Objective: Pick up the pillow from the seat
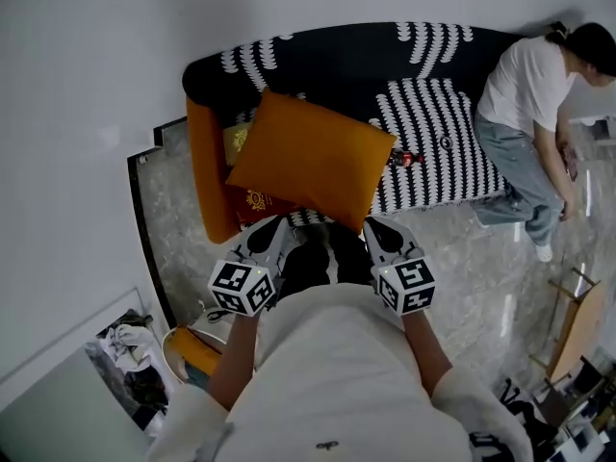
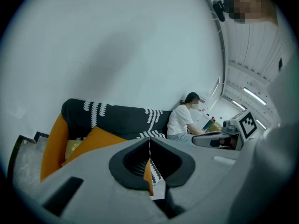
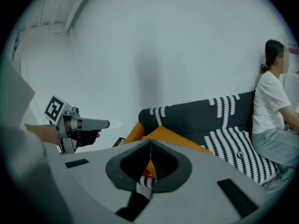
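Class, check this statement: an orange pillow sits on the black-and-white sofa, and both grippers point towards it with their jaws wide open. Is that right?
Not quite. The jaws are shut, not wide open: the left gripper view and the right gripper view show the left gripper and right gripper with jaws meeting in a thin line. The rest stands: the orange pillow sits on the black-and-white sofa.

We see a black, white-patterned sofa (image 1: 433, 114) bearing an orange pillow (image 1: 313, 157), a seated person (image 1: 529, 104), and perhaps a small bottle (image 1: 404, 159).

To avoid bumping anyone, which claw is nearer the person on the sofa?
Right. The right claw is below-left of the seated person; the left claw is even farther left.
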Available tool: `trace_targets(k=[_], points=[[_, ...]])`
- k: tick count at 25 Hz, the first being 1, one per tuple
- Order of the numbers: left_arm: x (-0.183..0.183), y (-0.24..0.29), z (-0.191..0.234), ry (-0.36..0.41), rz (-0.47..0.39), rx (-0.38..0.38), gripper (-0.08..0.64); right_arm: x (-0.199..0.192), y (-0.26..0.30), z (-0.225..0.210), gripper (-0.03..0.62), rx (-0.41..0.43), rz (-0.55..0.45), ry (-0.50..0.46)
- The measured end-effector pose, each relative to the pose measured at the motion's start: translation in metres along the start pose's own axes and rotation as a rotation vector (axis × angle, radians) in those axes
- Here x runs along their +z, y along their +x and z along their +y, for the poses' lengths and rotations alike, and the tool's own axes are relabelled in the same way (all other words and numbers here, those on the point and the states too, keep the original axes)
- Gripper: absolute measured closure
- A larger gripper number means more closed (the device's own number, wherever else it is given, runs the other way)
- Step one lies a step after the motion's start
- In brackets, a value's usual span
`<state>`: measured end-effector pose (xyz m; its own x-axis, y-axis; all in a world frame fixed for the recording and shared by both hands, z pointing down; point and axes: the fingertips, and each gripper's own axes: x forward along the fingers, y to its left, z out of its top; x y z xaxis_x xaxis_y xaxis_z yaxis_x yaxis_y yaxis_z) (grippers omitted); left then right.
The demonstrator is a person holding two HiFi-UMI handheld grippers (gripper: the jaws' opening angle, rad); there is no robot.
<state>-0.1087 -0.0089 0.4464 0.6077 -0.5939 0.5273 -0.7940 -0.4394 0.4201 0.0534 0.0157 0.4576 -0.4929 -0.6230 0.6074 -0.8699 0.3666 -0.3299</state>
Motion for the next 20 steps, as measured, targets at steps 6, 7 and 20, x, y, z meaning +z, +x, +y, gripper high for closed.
trace_targets(k=[6, 7, 20], points=[[-0.003, 0.03, -0.008, 0.011, 0.034, 0.028, 0.546, 0.001, 0.017, -0.03, 0.584, 0.011, 0.026, 0.007], [-0.005, 0.035, -0.008, 0.01, 0.042, 0.028, 0.546, 0.001, 0.021, -0.034, 0.584, 0.009, 0.029, 0.011], [-0.023, 0.085, 0.046, 0.111, 0.213, -0.035, 0.437, -0.034, 0.085, -0.055, 0.467, -0.017, 0.122, 0.144]])
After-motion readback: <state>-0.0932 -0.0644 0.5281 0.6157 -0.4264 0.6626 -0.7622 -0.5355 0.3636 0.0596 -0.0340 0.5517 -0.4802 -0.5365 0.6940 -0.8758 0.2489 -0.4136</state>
